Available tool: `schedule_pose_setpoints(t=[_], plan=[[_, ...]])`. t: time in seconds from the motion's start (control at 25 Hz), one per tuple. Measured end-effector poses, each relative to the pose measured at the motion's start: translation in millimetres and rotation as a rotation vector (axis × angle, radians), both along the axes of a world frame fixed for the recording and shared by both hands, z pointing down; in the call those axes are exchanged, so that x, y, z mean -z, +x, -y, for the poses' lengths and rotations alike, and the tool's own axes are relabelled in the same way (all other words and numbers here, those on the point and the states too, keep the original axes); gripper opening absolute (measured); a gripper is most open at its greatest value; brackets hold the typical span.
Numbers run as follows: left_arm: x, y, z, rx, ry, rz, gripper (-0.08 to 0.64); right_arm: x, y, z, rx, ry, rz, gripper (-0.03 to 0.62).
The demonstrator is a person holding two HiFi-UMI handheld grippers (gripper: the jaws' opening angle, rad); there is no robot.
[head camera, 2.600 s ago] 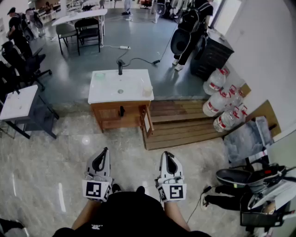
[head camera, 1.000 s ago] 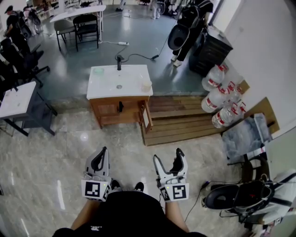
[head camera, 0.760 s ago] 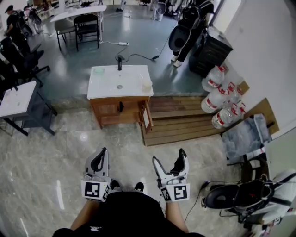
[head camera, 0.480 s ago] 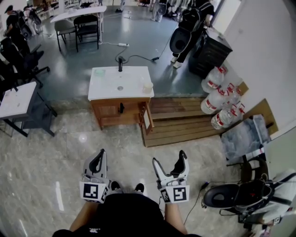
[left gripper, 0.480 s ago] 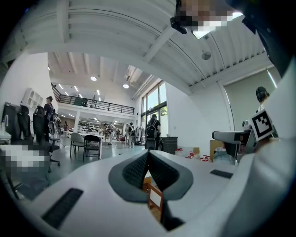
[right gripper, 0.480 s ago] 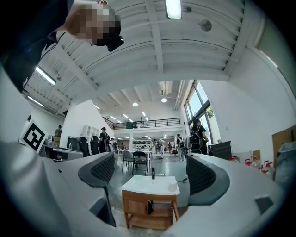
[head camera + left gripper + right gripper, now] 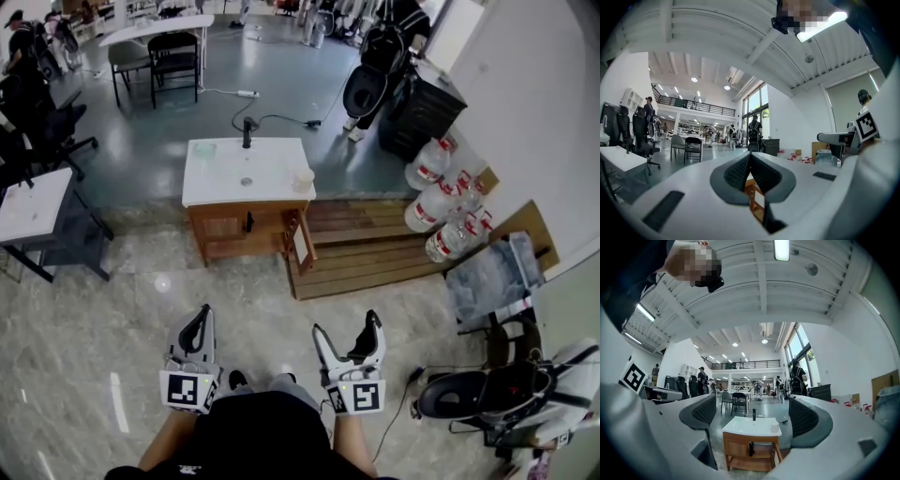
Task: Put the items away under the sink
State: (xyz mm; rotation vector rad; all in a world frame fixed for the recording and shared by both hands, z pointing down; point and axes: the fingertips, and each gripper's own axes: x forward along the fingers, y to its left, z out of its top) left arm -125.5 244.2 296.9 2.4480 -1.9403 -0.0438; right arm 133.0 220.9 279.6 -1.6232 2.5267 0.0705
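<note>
A white sink top with a black tap rests on a wooden cabinet some way ahead of me. Its right door hangs open. On the sink's right edge stands a pale cup, and a greenish item lies at its back left. My left gripper is shut and empty, held low near my body. My right gripper is open and empty. In the right gripper view the sink shows between the jaws, far off.
A wooden pallet platform lies right of the cabinet, with large water bottles beyond it. A white table stands at the left. A person with a backpack stands behind the sink. Dark equipment lies at my right.
My right gripper has opened; it was shut in the earliest frame. The sink has shifted only slightly in view. The left gripper stays shut.
</note>
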Motion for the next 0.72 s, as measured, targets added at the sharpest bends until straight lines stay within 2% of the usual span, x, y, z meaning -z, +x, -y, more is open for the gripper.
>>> schedule_pose_setpoints(t=[0.44, 0.72], plan=[[-15.2, -17.7, 7.6, -0.035, -0.016, -0.018, 0.005, -2.5, -10.8, 7.8, -0.039, 0.012, -0.041, 0.471], [-20.7, -16.9, 46.7, -0.031, -0.040, -0.030, 0.006, -9.2, -14.1, 46.3, -0.033, -0.021, -0.029, 0.471]])
